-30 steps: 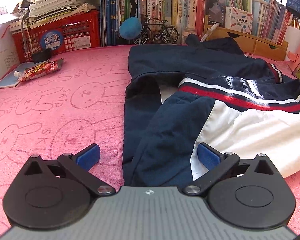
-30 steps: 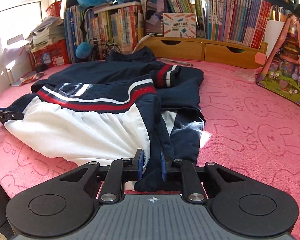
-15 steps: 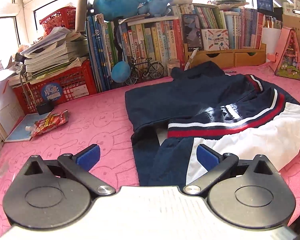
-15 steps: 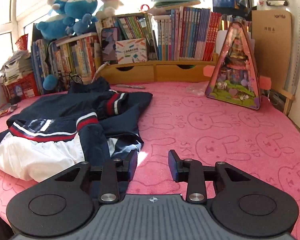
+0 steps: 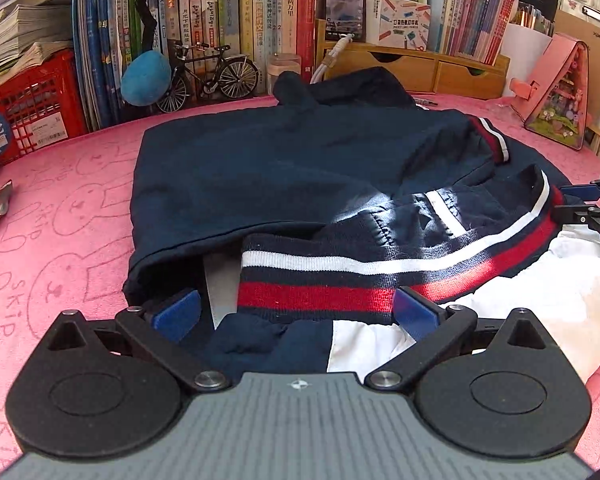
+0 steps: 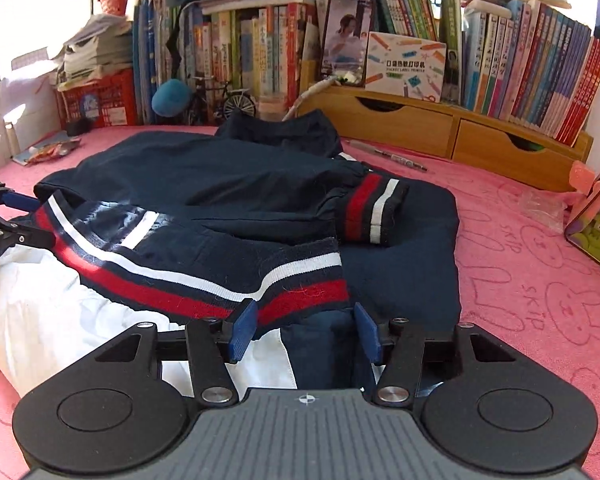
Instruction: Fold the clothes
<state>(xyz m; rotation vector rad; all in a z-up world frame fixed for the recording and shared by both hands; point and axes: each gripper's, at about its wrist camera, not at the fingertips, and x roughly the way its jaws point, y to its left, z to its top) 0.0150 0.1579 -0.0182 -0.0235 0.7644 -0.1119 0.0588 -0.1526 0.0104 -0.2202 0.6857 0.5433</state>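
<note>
Pink counter (image 6: 540,280) and pen (image 6: 388,156) show only in the right view; both hand-held grippers, left (image 5: 296,312) and right (image 6: 304,332), now spread around the jacket (image 5: 260,168) hem, nearer than before.

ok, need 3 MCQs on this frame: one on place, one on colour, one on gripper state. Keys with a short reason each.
1. Where does the model bicycle stand?
A. on the jacket
B. in front of the row of books at the back
C. inside the red crate

2. Which colours make up the striped hem band of the jacket?
A. navy, white, red
B. green, yellow
C. black, orange, grey

3. How do the left gripper and the right gripper stand?
A. both shut on cloth
B. left shut, right open
C. both open, pads either side of the hem band

Answers:
1 B: it stands upright on the pink cloth against the book spines.
2 A: white and red stripes run along navy ribbing.
3 C: there is a clear gap between the blue pads in both wrist views, so neither is clamped.
</note>
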